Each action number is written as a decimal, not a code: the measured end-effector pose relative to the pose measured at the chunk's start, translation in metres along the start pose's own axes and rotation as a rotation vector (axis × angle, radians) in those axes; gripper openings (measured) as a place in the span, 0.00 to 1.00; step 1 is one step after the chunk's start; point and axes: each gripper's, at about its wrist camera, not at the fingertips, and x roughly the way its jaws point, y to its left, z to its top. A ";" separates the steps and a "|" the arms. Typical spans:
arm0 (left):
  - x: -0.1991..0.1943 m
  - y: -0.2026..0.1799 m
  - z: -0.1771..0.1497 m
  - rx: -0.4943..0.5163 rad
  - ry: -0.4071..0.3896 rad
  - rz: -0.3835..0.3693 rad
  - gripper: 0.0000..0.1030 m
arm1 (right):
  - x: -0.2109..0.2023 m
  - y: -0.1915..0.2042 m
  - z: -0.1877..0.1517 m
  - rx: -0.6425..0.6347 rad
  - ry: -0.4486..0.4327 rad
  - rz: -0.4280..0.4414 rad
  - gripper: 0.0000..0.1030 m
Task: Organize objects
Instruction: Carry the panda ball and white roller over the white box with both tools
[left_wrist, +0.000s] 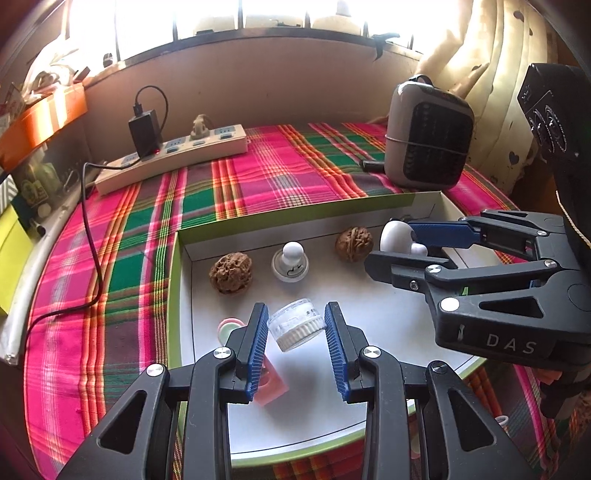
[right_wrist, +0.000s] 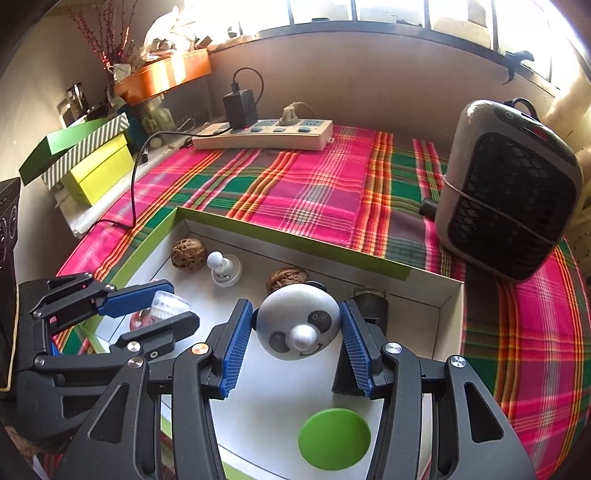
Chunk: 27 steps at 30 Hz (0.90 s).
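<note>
Grippers, two, hand-held, both loaded and both poised over the green-edged box (left_wrist: 258, 218), the landmark for all entries below.

Left gripper (left_wrist: 297, 325): jaws part-closed on a small clear jar with white ribbed lid (left_wrist: 295, 324), tilted, held above the box floor near its front-left corner.

Right gripper (right_wrist: 297, 328): jaws set wider, pads pressing both sides of a round panda-faced figure (right_wrist: 298, 326), held above the middle of the box.

Inside the box, rear row: walnut (left_wrist: 231, 272), small white knob on a round base (left_wrist: 290, 260), second walnut (left_wrist: 353, 244). Front-left, under the jar: pink and green round pieces (left_wrist: 229, 326), partly hidden. Front, near the rim: green disc (right_wrist: 334, 438). Dark object (right_wrist: 371, 306) behind the right jaws, unidentified.

Outside the box, on the plaid cloth (left_wrist: 258, 173): power strip (left_wrist: 173, 157) far behind; grey heater (right_wrist: 513, 188) behind and to the right.

Progress, judged: well along. Several items are already boxed; the two held items remain to be set down.
</note>
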 end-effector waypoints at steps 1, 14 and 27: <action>0.000 0.000 0.000 0.000 -0.001 0.003 0.29 | 0.001 0.001 0.000 -0.005 0.002 0.001 0.49; 0.005 0.002 -0.001 0.000 0.010 0.020 0.29 | 0.011 0.005 -0.001 -0.029 0.020 -0.025 0.49; 0.006 0.005 0.000 -0.010 0.019 0.029 0.29 | 0.013 0.008 -0.001 -0.043 0.016 -0.042 0.49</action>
